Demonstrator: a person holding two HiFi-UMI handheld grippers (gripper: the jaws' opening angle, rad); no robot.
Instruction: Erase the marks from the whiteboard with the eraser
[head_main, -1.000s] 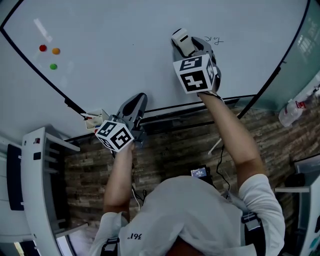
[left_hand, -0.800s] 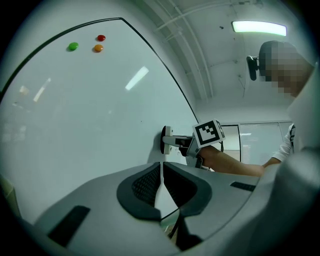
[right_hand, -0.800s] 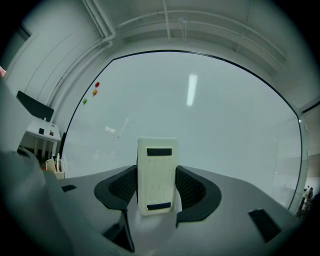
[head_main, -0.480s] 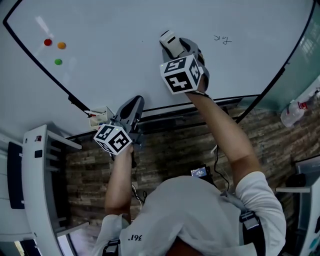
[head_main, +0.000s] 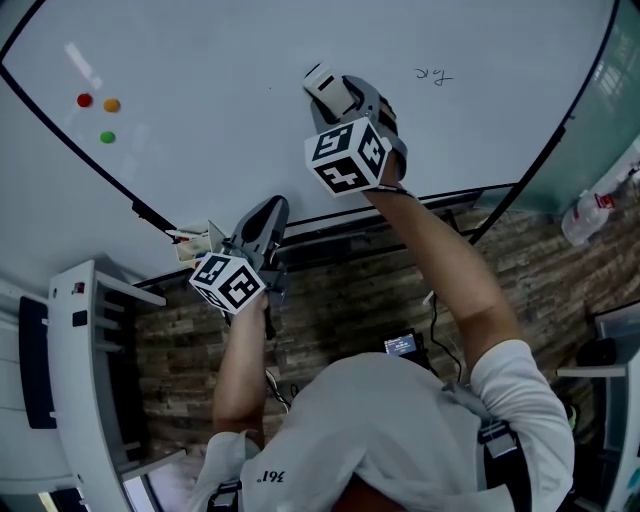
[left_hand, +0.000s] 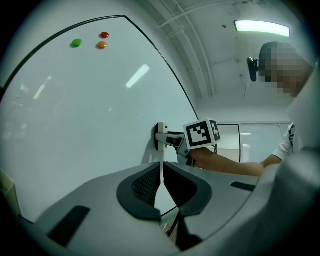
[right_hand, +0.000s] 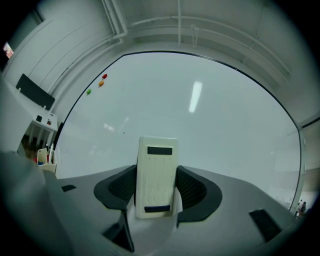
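While on whiteboard (head_main: 200, 60), eraser (right_hand: 156, 170) in claw (right_hand: 156, 192)

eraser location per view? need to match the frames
Head view: eraser upper centre, just beyond the right gripper's marker cube.
Left gripper view: centre, left of that cube, against the whiteboard.
Right gripper view: centre, clamped between the jaws.
Shared landmark: the three coloured magnets.

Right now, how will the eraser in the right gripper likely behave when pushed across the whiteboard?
The eraser looks like a rigid plastic block, so it probably won't bend. It seems light: the right gripper holds it by its sides alone. On the smooth whiteboard it should slide easily, though it might pivot between the fingers.
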